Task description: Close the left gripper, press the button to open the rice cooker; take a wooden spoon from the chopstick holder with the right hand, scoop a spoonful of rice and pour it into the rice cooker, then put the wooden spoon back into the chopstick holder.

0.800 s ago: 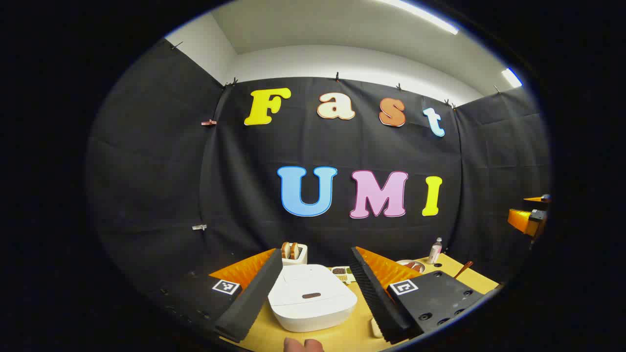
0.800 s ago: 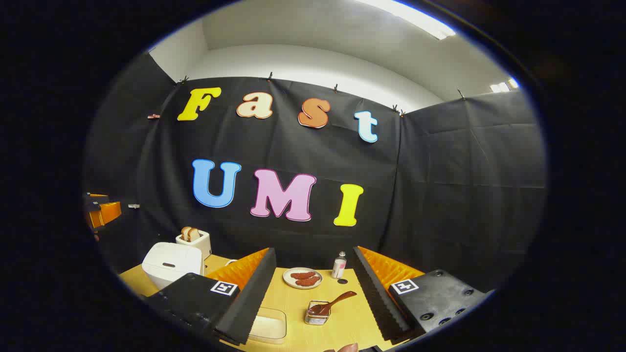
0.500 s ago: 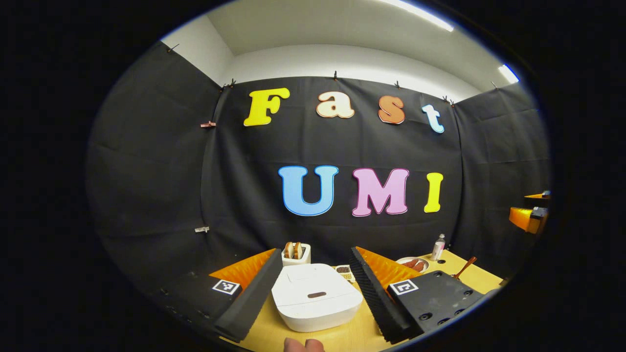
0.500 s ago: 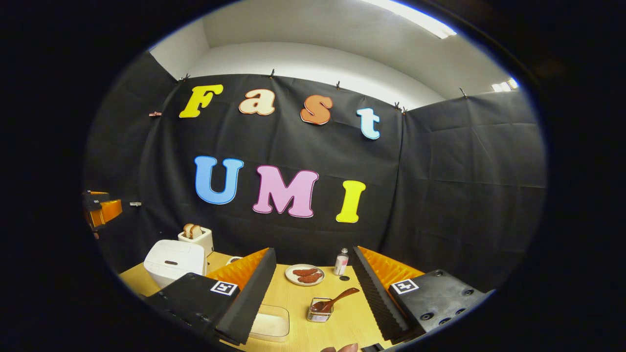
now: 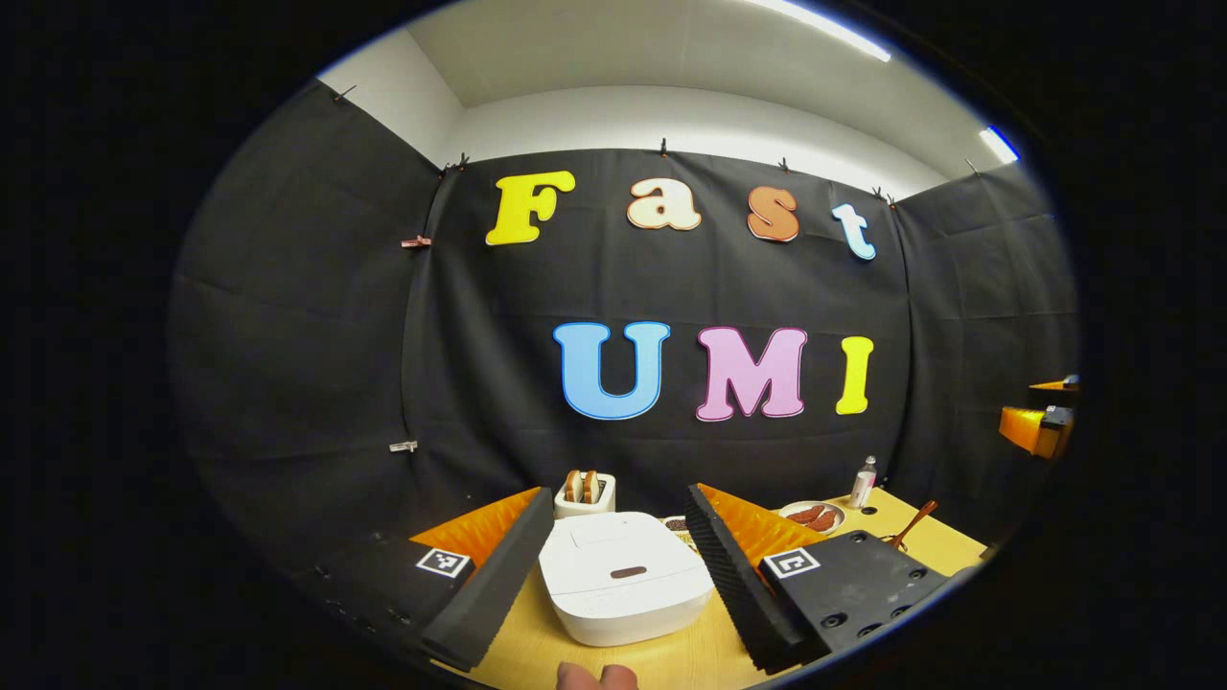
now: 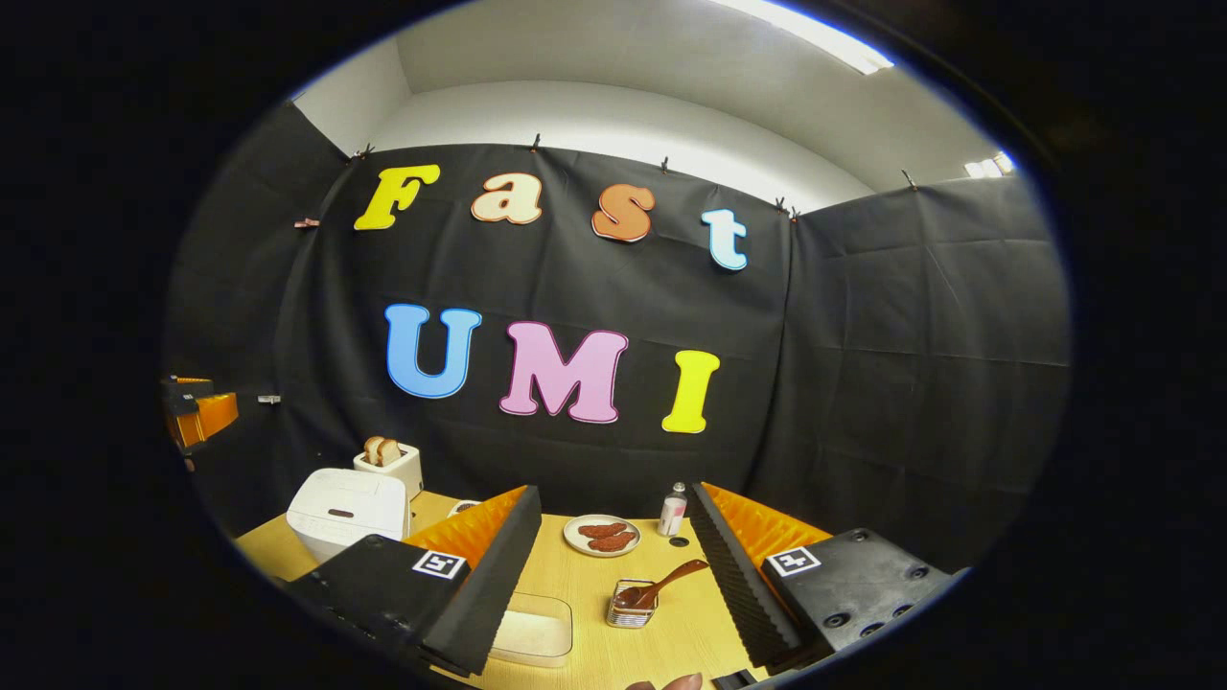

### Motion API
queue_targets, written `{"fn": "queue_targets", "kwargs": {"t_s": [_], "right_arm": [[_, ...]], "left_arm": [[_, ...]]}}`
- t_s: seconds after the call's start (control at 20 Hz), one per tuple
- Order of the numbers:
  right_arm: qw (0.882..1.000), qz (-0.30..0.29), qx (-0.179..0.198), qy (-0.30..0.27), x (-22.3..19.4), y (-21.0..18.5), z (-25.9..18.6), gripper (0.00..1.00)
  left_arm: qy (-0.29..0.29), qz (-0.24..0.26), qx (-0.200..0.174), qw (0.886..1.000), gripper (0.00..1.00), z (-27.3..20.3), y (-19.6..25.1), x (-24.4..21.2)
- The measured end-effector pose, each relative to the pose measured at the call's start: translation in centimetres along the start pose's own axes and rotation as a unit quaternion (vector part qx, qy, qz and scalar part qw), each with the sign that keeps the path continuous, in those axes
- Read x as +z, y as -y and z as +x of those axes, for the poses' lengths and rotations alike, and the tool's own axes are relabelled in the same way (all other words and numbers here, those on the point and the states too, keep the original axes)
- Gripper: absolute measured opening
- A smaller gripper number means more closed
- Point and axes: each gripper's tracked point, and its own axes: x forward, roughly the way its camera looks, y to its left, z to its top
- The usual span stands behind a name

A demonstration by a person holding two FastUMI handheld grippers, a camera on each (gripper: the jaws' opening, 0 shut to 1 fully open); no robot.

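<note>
holding both grippers spread wide, we see the closed rice cooker [image 5: 625, 586] low at center between the left gripper [image 5: 613, 575] fingers; the wooden spoon [image 6: 661, 586] leans in the chopstick holder [image 6: 628, 611] at bottom center on the bench [image 6: 613, 575], between the right gripper [image 6: 613, 585] fingers.

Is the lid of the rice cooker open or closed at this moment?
Closed. The lid lies flat on the white rice cooker, with no gap visible, and the left tongs are open, apart from it.
</note>
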Motion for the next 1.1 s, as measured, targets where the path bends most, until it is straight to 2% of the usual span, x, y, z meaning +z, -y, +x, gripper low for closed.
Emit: {"fn": "queue_targets", "kwargs": {"t_s": [0.2, 0.35, 0.5, 0.6, 0.75, 1.1], "right_arm": [[1.0, -0.004, 0.0, 0.001, 0.0, -0.1, -0.1, 0.98], [1.0, -0.008, -0.001, 0.004, 0.2, -0.2, -0.1, 0.98], [1.0, -0.016, -0.003, 0.004, 0.2, -0.1, 0.1, 0.98], [1.0, -0.017, -0.004, 0.006, 0.2, 0.1, 0.1, 0.98], [1.0, -0.022, -0.009, 0.005, 0.1, 0.4, 0.3, 0.98], [0.999, -0.026, -0.028, 0.003, -0.2, 1.8, 0.8, 0.98]], "left_arm": [[-0.011, 0.0, -0.017, 1.0, 0.98, 0.0, 0.3, -0.5], [-0.023, -0.03, -0.075, 0.996, 0.56, -0.3, 2.2, -0.4], [-0.021, -0.027, -0.079, 0.996, 0.09, 0.2, 1.2, -0.3], [-0.04, -0.013, -0.11, 0.993, 0.06, 1.1, 2.5, -0.9], [-0.073, -0.011, -0.135, 0.988, 0.06, 4.1, 2.4, -2.5], [-0.181, -0.029, -0.161, 0.97, 0.05, 11.5, 0.9, -9.7]]}}
